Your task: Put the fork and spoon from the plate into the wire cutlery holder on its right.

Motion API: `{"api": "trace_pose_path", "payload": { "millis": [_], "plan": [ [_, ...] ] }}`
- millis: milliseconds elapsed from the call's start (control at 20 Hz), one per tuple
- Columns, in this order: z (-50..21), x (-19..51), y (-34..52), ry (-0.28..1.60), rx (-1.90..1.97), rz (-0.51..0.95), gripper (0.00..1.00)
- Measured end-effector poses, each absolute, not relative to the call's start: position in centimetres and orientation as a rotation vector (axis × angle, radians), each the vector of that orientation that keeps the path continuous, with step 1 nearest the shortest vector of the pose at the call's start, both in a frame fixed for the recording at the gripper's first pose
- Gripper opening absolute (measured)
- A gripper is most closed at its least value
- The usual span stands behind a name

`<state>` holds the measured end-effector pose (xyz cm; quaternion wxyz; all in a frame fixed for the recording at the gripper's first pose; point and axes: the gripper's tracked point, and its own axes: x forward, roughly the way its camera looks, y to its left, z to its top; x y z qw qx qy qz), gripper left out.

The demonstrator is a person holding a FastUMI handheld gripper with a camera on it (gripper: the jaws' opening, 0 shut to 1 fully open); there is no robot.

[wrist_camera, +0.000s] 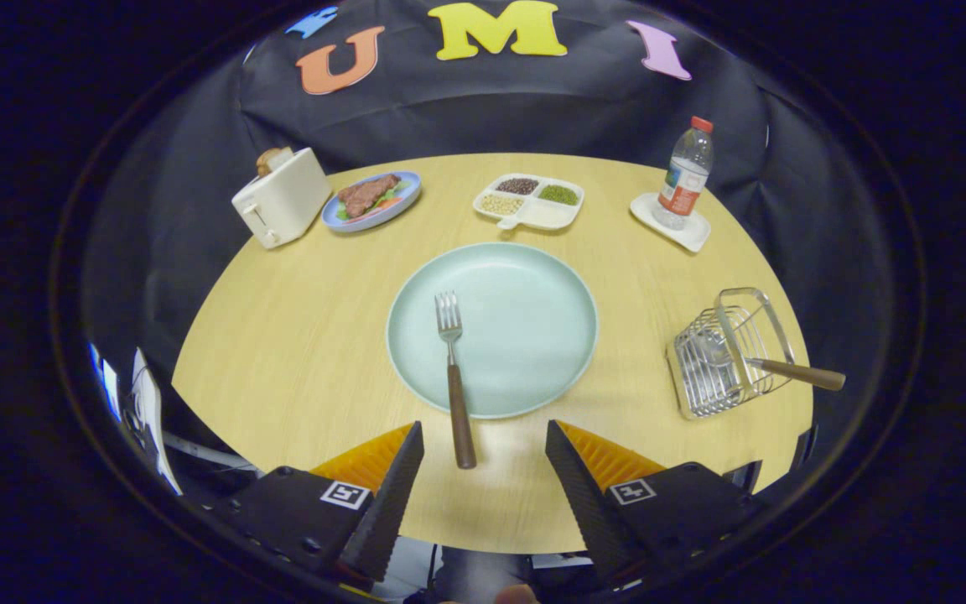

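Gripper view: the gripper (483,461) hung above the near edge of the round wooden table (282,361), fingers spread wide apart and holding nothing. The fork (453,377) lay on the pale green plate (533,335) with its tines up toward the plate's middle and its brown handle running back over the near rim, the handle end resting on the table just between and slightly ahead of the fingertips, closer to the left finger. The spoon (772,365) was already in the wire cutlery holder (722,356) to the right of the plate, bowl down inside, brown handle sticking out over the right side. So half the job looked done; the fork was the step in hand.

Farther back sat a toaster (282,197), a blue dish of food (371,200), a divided tray of beans (529,201) and a water bottle (686,172) on a white coaster (672,225), all well apart from the plate.

To do it well: shift slightly left so the handle sits centred in the gap, come down on the part of the handle overhanging the rim, where there is room under it, and close across its width, not its length. Likely risk was the handle pivoting or the fork sliding on the smooth plate. The holder was tilted or leaning, hard to tell, so the fork should probably go in tines first beside the spoon without knocking it.
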<state>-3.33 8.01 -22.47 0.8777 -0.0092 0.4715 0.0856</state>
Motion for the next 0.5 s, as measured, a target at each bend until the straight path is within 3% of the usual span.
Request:
{"api": "trace_pose_path", "payload": {
  "millis": [150,350,500],
  "plan": [
    [-23.6,-3.1,9.4,1.021,0.004,0.183,0.88],
    [-25.8,-2.8,10.0,1.073,-0.063,0.172,0.78],
    [-26.1,-2.5,10.1,1.084,-0.086,0.158,0.59]
  ]
}}
